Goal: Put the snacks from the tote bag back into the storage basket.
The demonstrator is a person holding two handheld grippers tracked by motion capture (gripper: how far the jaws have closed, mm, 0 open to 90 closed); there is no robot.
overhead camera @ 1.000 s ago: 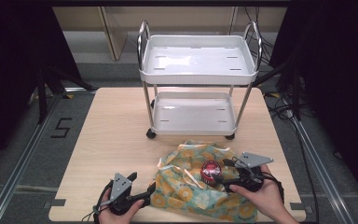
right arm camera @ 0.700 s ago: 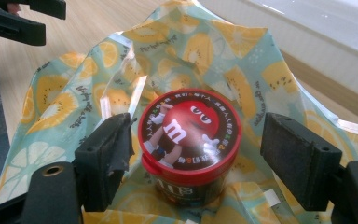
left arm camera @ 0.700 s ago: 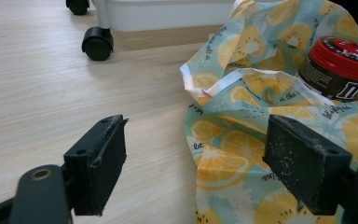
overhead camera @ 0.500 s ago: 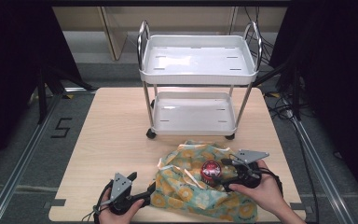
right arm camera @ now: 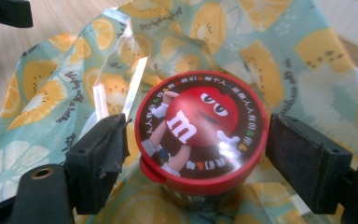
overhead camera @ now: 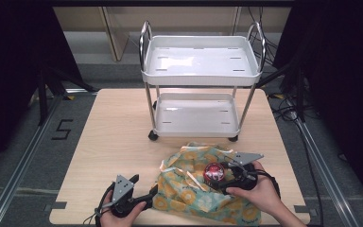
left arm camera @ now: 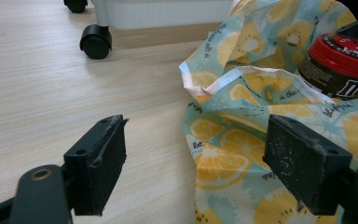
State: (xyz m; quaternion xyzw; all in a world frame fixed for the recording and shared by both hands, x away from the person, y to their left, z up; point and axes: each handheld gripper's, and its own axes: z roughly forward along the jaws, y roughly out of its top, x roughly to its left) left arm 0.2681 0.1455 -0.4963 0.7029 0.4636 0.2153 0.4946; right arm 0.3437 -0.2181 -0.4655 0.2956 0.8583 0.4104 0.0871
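Note:
A teal bag point(overhead camera: 194, 189) printed with orange and lemon slices lies crumpled on the near right of the wooden table. On it stands a small candy tub point(overhead camera: 214, 171) with a red cartoon lid point(right arm camera: 200, 126). My right gripper point(overhead camera: 220, 177) reaches in from the right. Its jaws have just been opening, and they stand either side of the tub with small gaps, so the gripper point(right arm camera: 196, 154) is open. My left gripper point(overhead camera: 153, 193) rests at the bag's left edge, open point(left arm camera: 196, 163). The bag point(left arm camera: 242, 140) lies between its jaws, nearer the right one, and the tub point(left arm camera: 340, 60) is beyond it.
A white two-shelf cart point(overhead camera: 198, 78) on black wheels point(left arm camera: 94, 41) stands at the far middle of the table, both shelves bare. Light wood tabletop point(overhead camera: 118, 137) stretches to the left of the bag. Table edges drop to dark floor on all sides.
The right gripper's jaws have spread apart from the tub, which stays standing on the bag. Both hands have hardly shifted.

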